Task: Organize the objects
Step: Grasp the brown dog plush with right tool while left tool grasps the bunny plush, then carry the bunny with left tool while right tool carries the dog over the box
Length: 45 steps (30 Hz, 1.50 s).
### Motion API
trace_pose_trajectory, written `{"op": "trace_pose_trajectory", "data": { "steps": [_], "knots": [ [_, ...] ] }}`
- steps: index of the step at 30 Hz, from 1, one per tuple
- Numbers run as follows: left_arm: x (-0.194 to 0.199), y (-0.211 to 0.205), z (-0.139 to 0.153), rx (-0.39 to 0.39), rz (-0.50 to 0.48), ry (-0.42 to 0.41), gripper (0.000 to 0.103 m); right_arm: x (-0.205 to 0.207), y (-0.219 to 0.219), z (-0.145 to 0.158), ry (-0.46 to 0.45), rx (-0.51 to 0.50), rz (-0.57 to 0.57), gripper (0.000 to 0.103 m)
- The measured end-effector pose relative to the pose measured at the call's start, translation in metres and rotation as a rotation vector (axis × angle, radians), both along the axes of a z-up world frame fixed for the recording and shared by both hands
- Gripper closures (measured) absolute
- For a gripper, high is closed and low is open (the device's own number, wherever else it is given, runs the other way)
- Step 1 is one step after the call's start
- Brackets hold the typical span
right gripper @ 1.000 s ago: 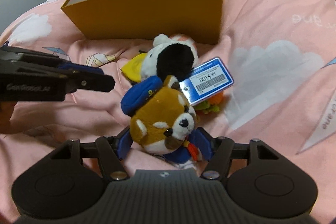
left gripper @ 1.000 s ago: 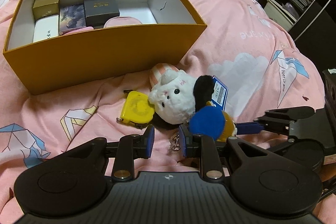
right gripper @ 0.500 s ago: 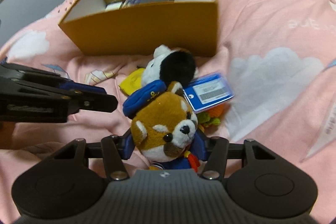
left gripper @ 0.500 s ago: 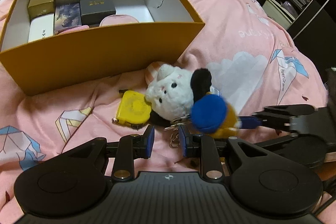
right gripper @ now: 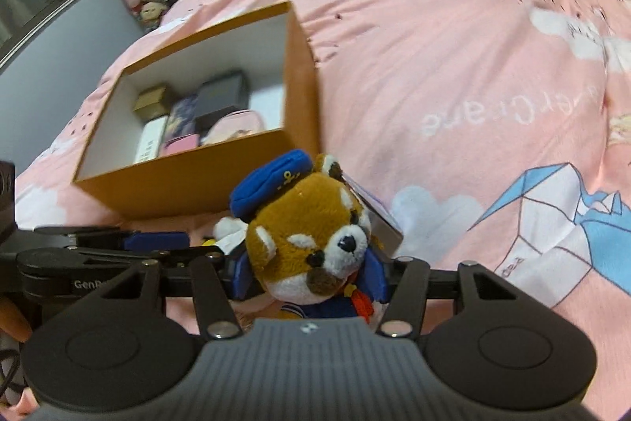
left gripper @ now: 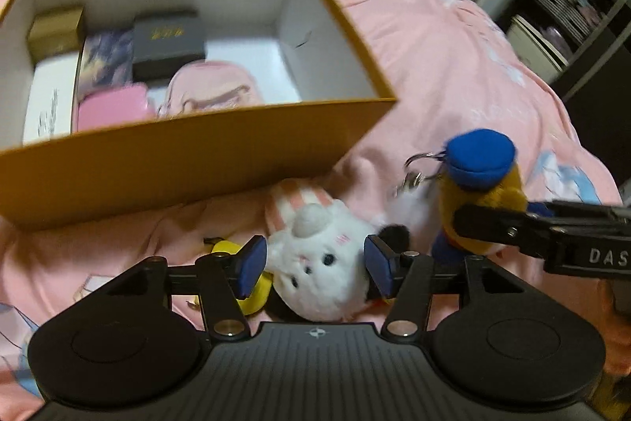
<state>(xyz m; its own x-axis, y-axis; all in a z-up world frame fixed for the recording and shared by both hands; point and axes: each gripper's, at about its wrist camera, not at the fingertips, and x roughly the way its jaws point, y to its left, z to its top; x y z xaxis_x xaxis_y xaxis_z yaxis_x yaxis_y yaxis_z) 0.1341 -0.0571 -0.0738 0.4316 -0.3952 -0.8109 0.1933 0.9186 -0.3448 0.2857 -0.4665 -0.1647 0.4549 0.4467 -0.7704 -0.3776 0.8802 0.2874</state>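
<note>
On the pink bedspread (right gripper: 453,38), in front of the orange box (left gripper: 189,160), my left gripper (left gripper: 315,261) sits low with its two blue pads (left gripper: 252,263) spread on either side of the white plush cat (left gripper: 319,263); the pads stand beside its head and I cannot tell whether they touch it. The cat lies on the bedding with a yellow tape measure (left gripper: 252,296) just under my left pad. My right gripper (right gripper: 311,275) is clamped on the body of the brown plush with the blue sailor cap (right gripper: 311,227), held up off the bed, near the box's front right corner; from the left camera the same plush (left gripper: 477,192) hangs beside the cat with a key ring on its cap. I count two plush toys outside the box and one tape measure. Inside the box I count a gold case (left gripper: 57,30), a dark case (left gripper: 167,42), a white case (left gripper: 47,101), a purple printed box (left gripper: 104,62) and two pink items (left gripper: 112,107), all blurred.
</note>
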Motion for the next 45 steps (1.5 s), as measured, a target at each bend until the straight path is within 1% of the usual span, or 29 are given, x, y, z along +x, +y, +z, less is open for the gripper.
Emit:
{"op": "trace_pose_trajectory", "data": {
  "steps": [1,3,5,10,14,20,23,26,30,34,37,42,45],
  "knots": [
    [0.004,0.002,-0.005,-0.012,0.013,0.019,0.037,0.004,-0.001,-0.003,0.002,0.002,-0.006,0.045],
    [0.010,0.006,-0.014,-0.056,0.027,0.061,0.028,0.009,-0.002,-0.008,0.008,0.012,-0.014,0.045],
    [0.014,0.005,-0.021,-0.084,0.032,0.090,0.024,0.015,-0.003,-0.012,0.009,0.013,-0.022,0.045],
    [0.027,0.002,-0.036,-0.153,0.047,0.149,0.020,0.026,-0.007,-0.018,0.016,0.030,-0.041,0.044],
    [0.036,-0.003,-0.044,-0.195,0.056,0.182,0.019,0.028,-0.012,-0.023,0.022,0.047,-0.052,0.044],
    [0.030,-0.004,-0.039,-0.192,0.054,0.160,0.029,0.026,-0.013,-0.026,0.011,0.056,-0.041,0.044],
    [0.021,-0.004,-0.030,-0.171,0.035,0.121,0.032,0.023,-0.008,-0.021,0.004,0.041,-0.028,0.044],
    [0.008,-0.002,-0.013,-0.138,0.010,0.047,0.033,0.019,-0.005,-0.012,-0.007,0.038,-0.015,0.044],
    [-0.008,0.007,0.010,-0.164,-0.004,-0.026,0.033,0.011,-0.004,0.004,-0.049,0.018,-0.002,0.045],
    [-0.019,0.015,0.040,-0.155,-0.011,-0.125,0.033,0.005,-0.003,0.028,-0.107,0.016,0.019,0.045],
    [-0.021,0.016,0.061,-0.155,-0.022,-0.199,0.034,0.006,-0.002,0.048,-0.151,0.035,0.033,0.045],
    [-0.022,0.017,0.092,-0.082,-0.018,-0.361,0.035,0.013,0.008,0.078,-0.228,0.063,0.064,0.045],
    [-0.013,0.020,0.101,-0.023,0.008,-0.419,0.035,0.022,0.019,0.092,-0.273,0.069,0.094,0.045]
  ]
}}
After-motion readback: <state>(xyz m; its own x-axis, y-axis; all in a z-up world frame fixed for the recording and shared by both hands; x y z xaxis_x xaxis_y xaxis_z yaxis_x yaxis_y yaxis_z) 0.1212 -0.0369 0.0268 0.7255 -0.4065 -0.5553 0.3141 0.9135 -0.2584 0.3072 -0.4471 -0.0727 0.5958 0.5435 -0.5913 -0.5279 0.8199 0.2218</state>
